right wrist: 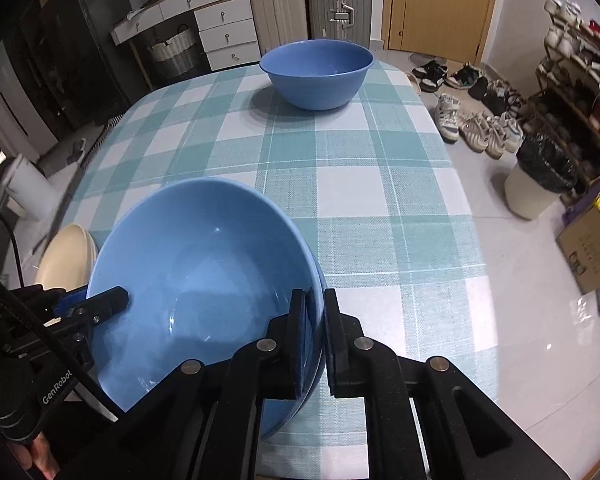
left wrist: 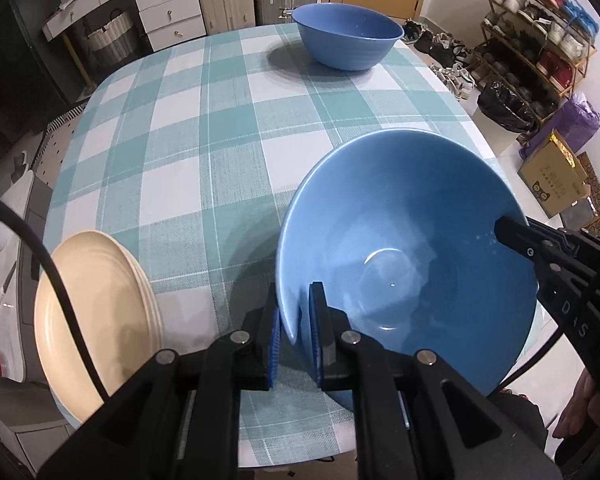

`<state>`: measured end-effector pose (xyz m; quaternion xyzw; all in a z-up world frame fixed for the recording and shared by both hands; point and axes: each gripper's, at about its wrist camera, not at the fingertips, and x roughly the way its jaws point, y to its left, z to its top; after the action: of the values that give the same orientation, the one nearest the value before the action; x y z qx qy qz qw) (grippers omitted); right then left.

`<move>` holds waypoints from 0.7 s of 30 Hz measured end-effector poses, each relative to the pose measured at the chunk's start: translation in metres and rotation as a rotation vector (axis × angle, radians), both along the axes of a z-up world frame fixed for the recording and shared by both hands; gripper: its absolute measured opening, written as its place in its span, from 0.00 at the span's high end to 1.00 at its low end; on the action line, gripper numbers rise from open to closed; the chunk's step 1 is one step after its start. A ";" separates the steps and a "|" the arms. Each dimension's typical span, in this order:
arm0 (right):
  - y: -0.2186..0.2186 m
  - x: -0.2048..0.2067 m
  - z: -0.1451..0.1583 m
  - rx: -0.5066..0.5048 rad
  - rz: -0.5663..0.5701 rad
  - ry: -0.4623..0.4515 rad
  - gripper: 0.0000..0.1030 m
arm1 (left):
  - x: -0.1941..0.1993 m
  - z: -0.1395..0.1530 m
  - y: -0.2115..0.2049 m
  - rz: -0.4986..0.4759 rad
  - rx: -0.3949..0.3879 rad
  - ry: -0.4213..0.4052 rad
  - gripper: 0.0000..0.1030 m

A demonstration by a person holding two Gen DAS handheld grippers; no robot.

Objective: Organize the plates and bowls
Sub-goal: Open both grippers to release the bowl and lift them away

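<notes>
A blue bowl (left wrist: pixel 404 248) (right wrist: pixel 204 280) is held over the near part of the checked table, tilted. My left gripper (left wrist: pixel 296 336) is shut on its left rim, one pad inside and one outside. The right gripper (right wrist: pixel 318 332) is shut on the opposite rim and shows in the left wrist view as a black finger (left wrist: pixel 512 236) over the rim. The left gripper's finger (right wrist: pixel 104 300) shows at the bowl's left in the right wrist view. A second blue bowl (left wrist: pixel 348 36) (right wrist: pixel 316 72) stands upright at the table's far end. A stack of cream plates (left wrist: pixel 96 320) (right wrist: pixel 66 256) sits at the near left corner.
The table (left wrist: pixel 220 128) (right wrist: pixel 380 200) wears a teal and white checked cloth. To the right on the floor are shoes (right wrist: pixel 476 128), a shoe rack (left wrist: pixel 540 40), a bin with a black bag (right wrist: pixel 540 172) and a cardboard box (left wrist: pixel 552 176). White drawers (right wrist: pixel 224 32) and suitcases (right wrist: pixel 308 4) stand behind.
</notes>
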<state>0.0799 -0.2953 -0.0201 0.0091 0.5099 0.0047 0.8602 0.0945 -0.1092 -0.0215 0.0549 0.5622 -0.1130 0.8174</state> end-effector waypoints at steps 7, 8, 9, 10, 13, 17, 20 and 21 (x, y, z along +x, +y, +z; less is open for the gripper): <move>0.013 -0.001 -0.004 -0.126 0.037 -0.008 0.90 | 0.001 -0.003 -0.001 0.007 -0.001 0.003 0.91; 0.013 -0.001 -0.004 -0.128 0.037 -0.011 0.90 | 0.000 -0.003 -0.001 0.007 0.002 0.003 0.91; 0.012 0.000 -0.005 -0.127 0.035 -0.012 0.90 | 0.000 -0.003 -0.001 0.006 0.002 0.001 0.91; 0.012 -0.001 -0.005 -0.127 0.035 -0.013 0.90 | 0.000 -0.003 -0.001 0.004 0.003 -0.002 0.91; 0.012 0.000 -0.006 -0.133 0.042 -0.009 0.88 | -0.001 -0.003 -0.001 0.006 0.002 -0.005 0.91; 0.014 0.003 -0.008 -0.126 0.059 0.010 0.78 | -0.002 -0.002 0.000 0.017 -0.006 -0.013 0.90; 0.016 0.001 -0.008 -0.118 0.067 -0.005 0.62 | -0.003 -0.001 0.000 0.017 -0.005 -0.020 0.88; 0.017 0.001 -0.007 -0.128 0.066 -0.020 0.57 | -0.003 0.000 0.000 0.017 -0.005 -0.025 0.87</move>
<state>0.0805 -0.2787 -0.0270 -0.0629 0.5006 0.0006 0.8634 0.0911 -0.1087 -0.0214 0.0496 0.5523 -0.1068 0.8253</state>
